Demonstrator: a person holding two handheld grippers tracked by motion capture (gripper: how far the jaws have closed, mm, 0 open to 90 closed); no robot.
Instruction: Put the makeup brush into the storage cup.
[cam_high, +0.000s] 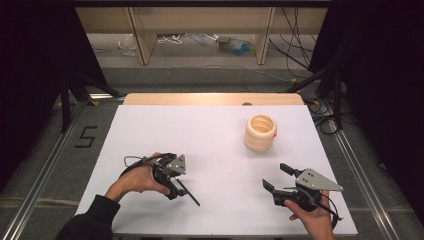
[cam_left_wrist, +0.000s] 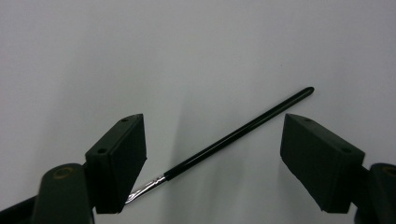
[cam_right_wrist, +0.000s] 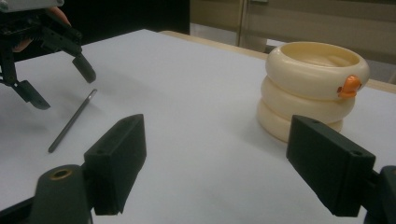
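Note:
A thin black brush (cam_left_wrist: 243, 130) with a silver ferrule lies flat on the white table (cam_high: 210, 145). My left gripper (cam_left_wrist: 215, 123) stands open over it, one jaw on each side, and the ferrule end runs under the left jaw. From above, the left gripper (cam_high: 176, 186) sits at the near left, with the brush (cam_high: 190, 194) sticking out toward the front. A cream ringed duck cup (cam_high: 260, 132) with an orange beak stands upright at the far right. My right gripper (cam_high: 276, 176) is open and empty at the near right, facing the cup (cam_right_wrist: 313, 93) and the brush (cam_right_wrist: 72, 121).
A wooden strip (cam_high: 212, 98) borders the table's far edge. Beyond it are shelf legs, cables and floor clutter. Metal rails (cam_high: 47, 170) run along both sides, with black curtains beyond. The left gripper (cam_right_wrist: 56, 79) hangs over the brush in the right gripper view.

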